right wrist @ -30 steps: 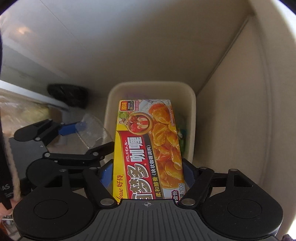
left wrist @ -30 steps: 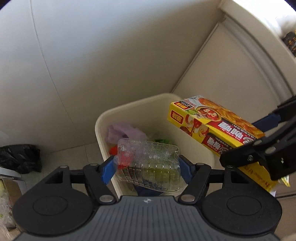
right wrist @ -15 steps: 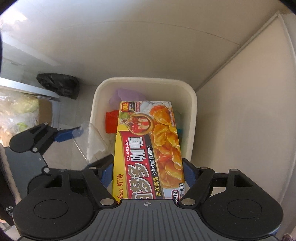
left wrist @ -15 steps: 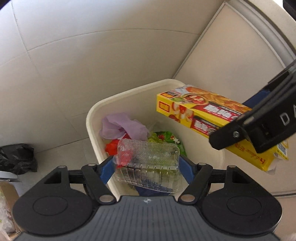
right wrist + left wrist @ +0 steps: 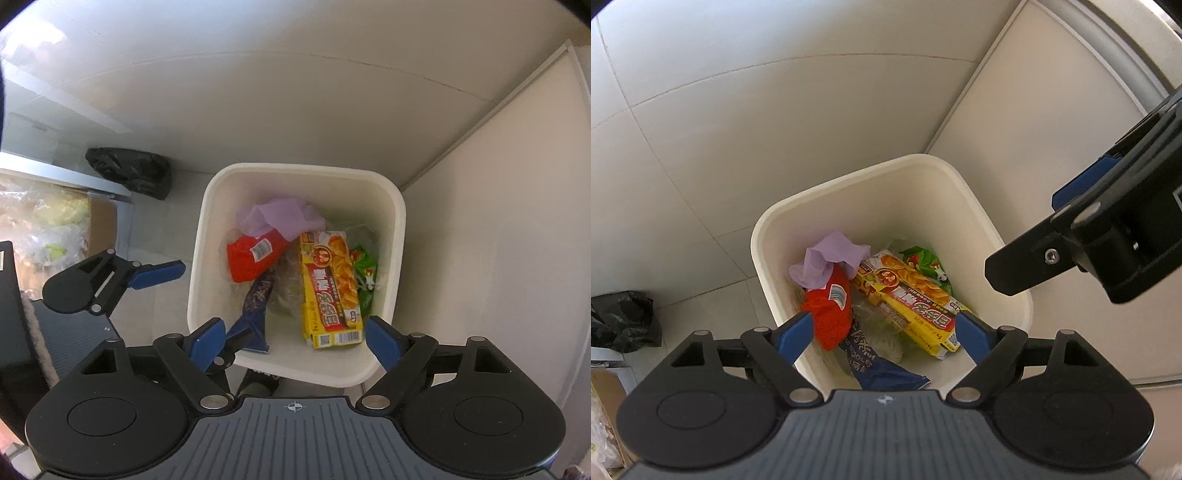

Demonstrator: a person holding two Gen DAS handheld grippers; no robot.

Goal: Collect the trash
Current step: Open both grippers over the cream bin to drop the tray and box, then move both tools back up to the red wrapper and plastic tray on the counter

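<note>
A cream trash bin [image 5: 768, 236] [image 5: 397, 206] stands on the floor in a corner. Inside lie the yellow curry box [image 5: 916, 308] [image 5: 330, 291], a clear plastic container [image 5: 882, 328] [image 5: 288, 284] partly under it, a red packet [image 5: 829, 310] [image 5: 253, 256], purple tissue [image 5: 827, 258] [image 5: 280, 218], a green wrapper [image 5: 925, 266] [image 5: 365, 280] and a dark blue wrapper [image 5: 875, 365] [image 5: 255, 306]. My left gripper [image 5: 884, 334] is open and empty above the bin's near side. My right gripper [image 5: 295, 341] is open and empty above the bin.
A black bag [image 5: 622, 319] [image 5: 129, 171] lies on the tiled floor left of the bin. A cabinet panel [image 5: 1034, 129] [image 5: 498, 221] stands right of the bin. A cardboard box with plastic bags [image 5: 55, 229] is at the left.
Both grippers have opened. The curry box has dropped from the right gripper and the clear container from the left gripper into the bin. Both cameras now look more steeply down.
</note>
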